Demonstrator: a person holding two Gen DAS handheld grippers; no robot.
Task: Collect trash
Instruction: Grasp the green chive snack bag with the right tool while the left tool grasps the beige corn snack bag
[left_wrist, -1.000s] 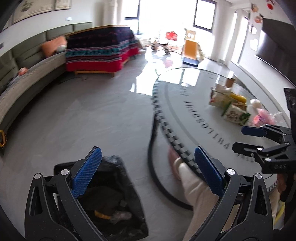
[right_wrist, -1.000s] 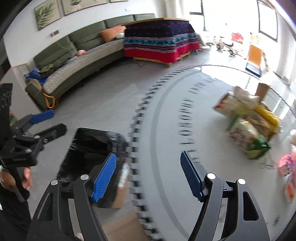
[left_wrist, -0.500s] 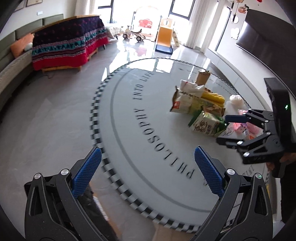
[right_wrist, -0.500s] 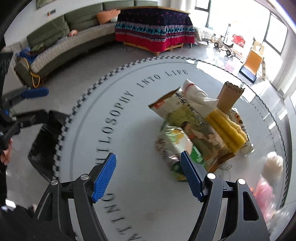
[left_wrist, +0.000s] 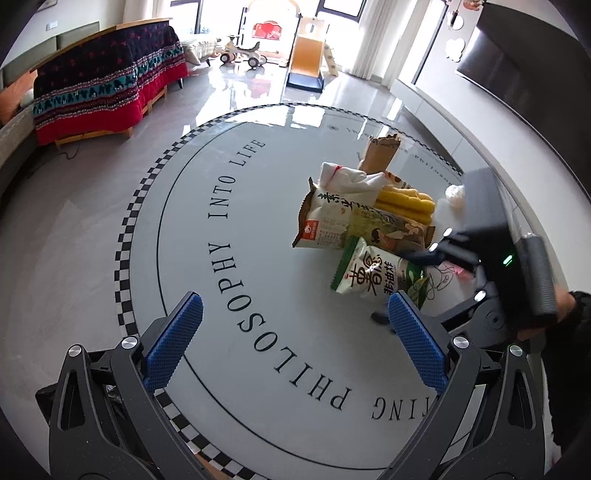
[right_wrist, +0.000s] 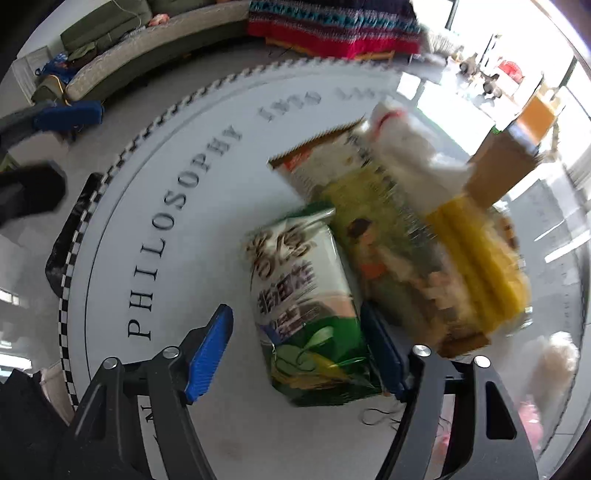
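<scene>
I'm closing my right gripper (right_wrist: 295, 350) around the green packet (right_wrist: 306, 306), pads not yet pressing, left gripper (left_wrist: 295, 347) wide and empty; next, clamp and lift.

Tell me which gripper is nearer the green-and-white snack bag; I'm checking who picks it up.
Right. The right gripper straddles the green-and-white snack bag, its jaws closing around it, one pad not yet touching. The left gripper hangs open over bare table, the bag ahead to its right.
</scene>
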